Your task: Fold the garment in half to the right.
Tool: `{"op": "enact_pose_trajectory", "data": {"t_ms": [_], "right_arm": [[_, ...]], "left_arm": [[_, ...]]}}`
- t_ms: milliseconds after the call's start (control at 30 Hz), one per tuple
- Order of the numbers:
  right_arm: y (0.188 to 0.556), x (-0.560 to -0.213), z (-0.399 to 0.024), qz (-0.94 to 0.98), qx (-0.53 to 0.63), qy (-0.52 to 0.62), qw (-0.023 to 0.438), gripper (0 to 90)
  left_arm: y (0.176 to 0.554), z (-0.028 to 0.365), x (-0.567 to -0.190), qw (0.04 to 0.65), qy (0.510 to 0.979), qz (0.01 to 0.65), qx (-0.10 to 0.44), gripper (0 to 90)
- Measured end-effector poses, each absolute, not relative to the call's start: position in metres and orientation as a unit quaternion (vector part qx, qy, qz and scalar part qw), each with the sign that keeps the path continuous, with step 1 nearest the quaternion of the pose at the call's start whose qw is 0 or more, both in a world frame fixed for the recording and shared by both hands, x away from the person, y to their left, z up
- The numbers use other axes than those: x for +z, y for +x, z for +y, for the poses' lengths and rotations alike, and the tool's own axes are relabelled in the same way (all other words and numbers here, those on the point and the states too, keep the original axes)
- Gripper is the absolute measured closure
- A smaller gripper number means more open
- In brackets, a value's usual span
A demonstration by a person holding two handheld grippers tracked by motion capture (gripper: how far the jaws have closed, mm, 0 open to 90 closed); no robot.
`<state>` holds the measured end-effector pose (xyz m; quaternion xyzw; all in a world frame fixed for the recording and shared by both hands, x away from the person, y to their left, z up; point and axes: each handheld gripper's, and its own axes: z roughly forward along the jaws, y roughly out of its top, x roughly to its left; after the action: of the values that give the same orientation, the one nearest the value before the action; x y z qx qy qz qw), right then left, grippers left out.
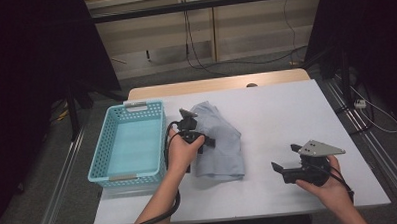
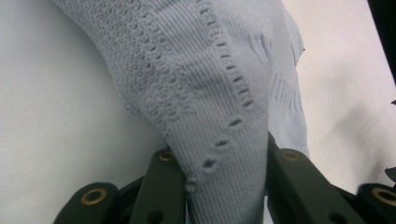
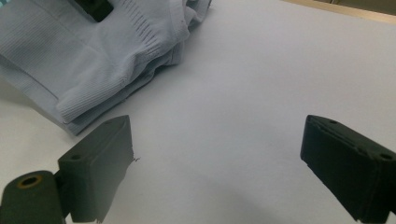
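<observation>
Lying folded near the middle of the white table, a pale blue knitted garment forms a soft, roughly rectangular stack of layers. Its fabric is finely ribbed, with a band of openwork stitch and a row of small eyelet holes running down a raised fold, seen close in the left gripper view. The left gripper, held in the person's left hand, sits at the garment's left edge; its two black fingers press on either side of that raised fold, pinching the cloth between them. The right gripper, held in the right hand and topped by a grey three-cornered plate, rests well apart from the garment near the table's right front corner. Its fingers stand wide apart with bare table between them; the folded, ribbed hem of the garment lies ahead and to the left. A light blue plastic basket with perforated walls and straight rims stands just beside the garment at the table's left edge. Open table surface extends to the right and behind the garment.
</observation>
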<state>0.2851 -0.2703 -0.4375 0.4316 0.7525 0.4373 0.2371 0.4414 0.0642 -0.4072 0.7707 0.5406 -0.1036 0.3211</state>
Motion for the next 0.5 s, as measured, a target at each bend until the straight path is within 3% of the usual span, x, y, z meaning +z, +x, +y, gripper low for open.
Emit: {"op": "enact_pose_trajectory", "data": {"t_ms": [500], "right_arm": [[0.286,-0.440,-0.271,0.750,0.443,0.438,0.222,8.1]], "left_arm": [[0.451,0.067,-0.376,0.264,0.807,0.524,-0.060,74.1]]}}
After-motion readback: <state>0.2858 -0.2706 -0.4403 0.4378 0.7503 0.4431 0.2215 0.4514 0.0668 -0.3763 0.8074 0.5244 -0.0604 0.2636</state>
